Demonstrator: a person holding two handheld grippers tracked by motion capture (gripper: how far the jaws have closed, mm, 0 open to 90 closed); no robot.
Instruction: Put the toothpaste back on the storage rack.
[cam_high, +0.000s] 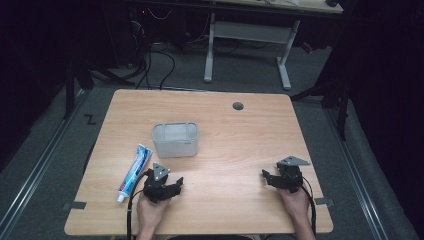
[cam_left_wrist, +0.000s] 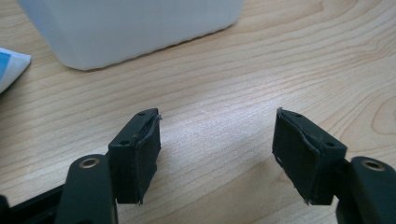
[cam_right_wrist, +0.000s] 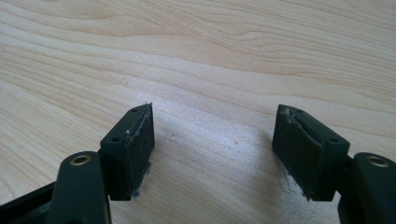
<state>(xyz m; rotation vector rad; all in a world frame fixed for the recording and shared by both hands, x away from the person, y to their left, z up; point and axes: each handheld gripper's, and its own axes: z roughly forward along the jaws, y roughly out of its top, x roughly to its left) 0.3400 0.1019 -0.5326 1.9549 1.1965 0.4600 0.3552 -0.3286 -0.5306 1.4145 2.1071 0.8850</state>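
While both my claws rest low near the front edge of the table (cam_high: 225, 125), the left gripper (cam_high: 172, 186) and the right gripper (cam_high: 270, 179) each have their jaws spread wide with nothing between them, which I take as readiness before any reach. Closest to my left claw, the toothpaste tube (cam_high: 135, 171) lies flat just beside it, cap toward me, with the translucent bin (cam_high: 176, 139) standing beyond. Blue and red lettering runs along the tube, but it is too small for me to read.
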